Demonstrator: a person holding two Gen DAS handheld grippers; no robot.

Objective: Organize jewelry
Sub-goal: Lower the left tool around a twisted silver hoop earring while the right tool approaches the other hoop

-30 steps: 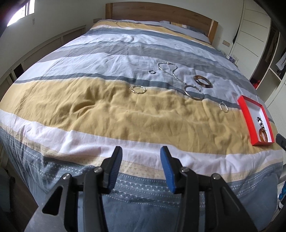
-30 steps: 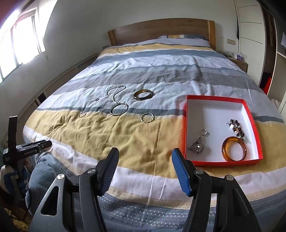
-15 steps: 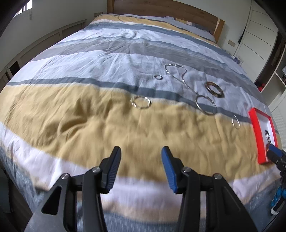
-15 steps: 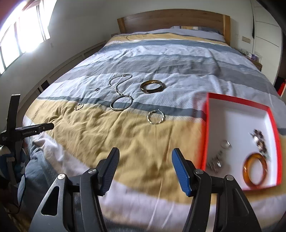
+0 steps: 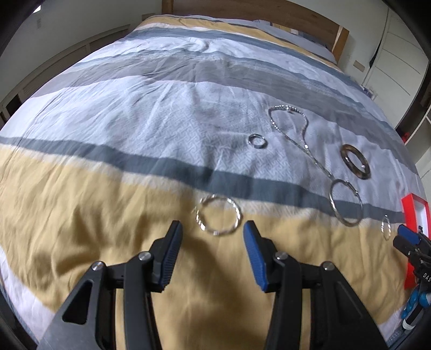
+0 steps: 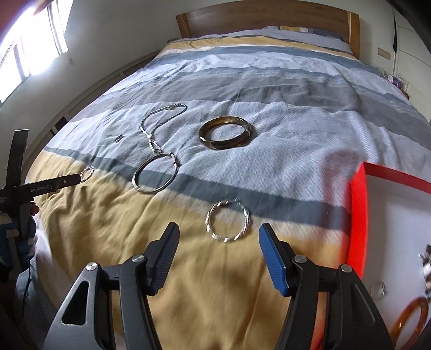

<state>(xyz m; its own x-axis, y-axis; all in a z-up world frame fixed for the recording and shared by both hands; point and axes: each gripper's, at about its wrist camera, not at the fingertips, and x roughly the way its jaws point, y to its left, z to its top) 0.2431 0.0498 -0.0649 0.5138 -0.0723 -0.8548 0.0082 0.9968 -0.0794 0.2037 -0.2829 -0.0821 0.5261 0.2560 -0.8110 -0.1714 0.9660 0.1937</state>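
**Both grippers spread above twisted hoops on the duvet**

My left gripper [image 5: 212,233] has its blue pads wide apart, nothing between them; a twisted silver hoop [image 5: 218,216] lies on the yellow band just ahead. My right gripper [image 6: 218,234] is equally spread, with a second twisted hoop [image 6: 227,220] just ahead of the gap.

Surface: rumpled striped duvet [image 6: 282,140], in yellow, grey, white and blue bands. Wooden headboard [image 6: 269,18] at the far end, bright window [image 6: 29,45] on the left wall.

Around: plain silver bangle [image 6: 155,173] touching a beaded chain [image 6: 159,121], brown bangle [image 6: 225,132] beyond, small ring [image 5: 257,140] apart. Red tray [image 6: 358,215] at right, holding an amber bangle [image 6: 412,317]; the rest of its contents are blurred.
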